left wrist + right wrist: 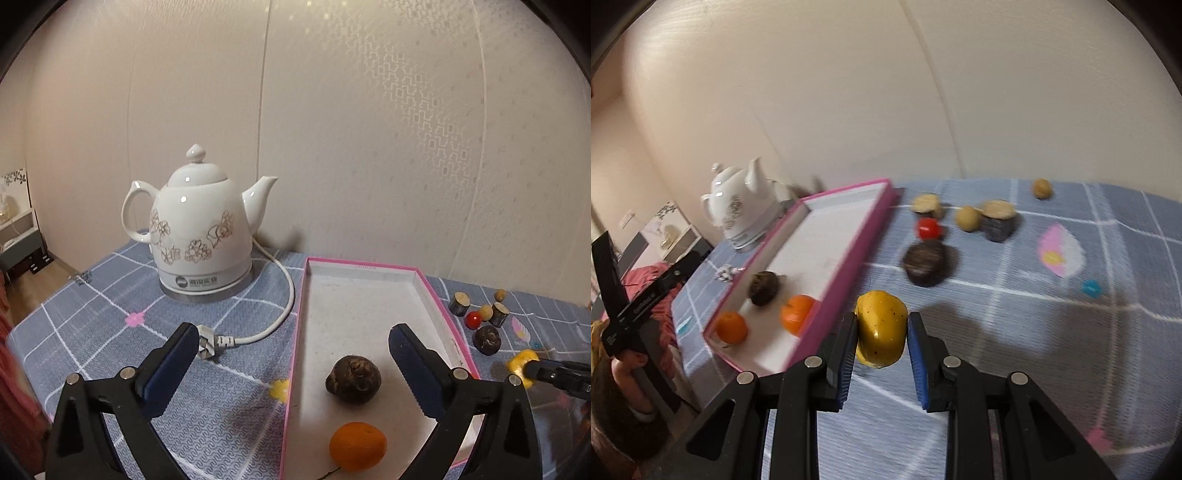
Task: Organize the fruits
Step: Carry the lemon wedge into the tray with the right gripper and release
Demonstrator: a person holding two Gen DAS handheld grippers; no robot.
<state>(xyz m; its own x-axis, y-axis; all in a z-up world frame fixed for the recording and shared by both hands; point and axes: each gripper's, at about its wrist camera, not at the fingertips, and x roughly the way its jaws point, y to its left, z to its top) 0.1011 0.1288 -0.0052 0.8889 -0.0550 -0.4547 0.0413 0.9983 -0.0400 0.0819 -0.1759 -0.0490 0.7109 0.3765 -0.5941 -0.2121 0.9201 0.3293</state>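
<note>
On the blue checked tablecloth [110, 325] sat a pink-rimmed tray [300, 314], holding a dark brown fruit [352, 380] and, nearer, an orange [357, 446]; the right wrist view showed a second orange [731, 327] at the tray's near corner. Left gripper [291, 354] hung released, jaws wide apart over the tray's near-left edge, grasping nothing. Right gripper [881, 332] was clenched on a yellow fruit [881, 328], just right of the tray's rim (whether lifted or resting, cannot tell). Far right of the tray lay loose pieces: another dark fruit [925, 264], a small red fruit [928, 228], tan round ones and cut stubs, blurred. White kettle [199, 229] stood far left, its cord [284, 314] trailing toward the tray.
</note>
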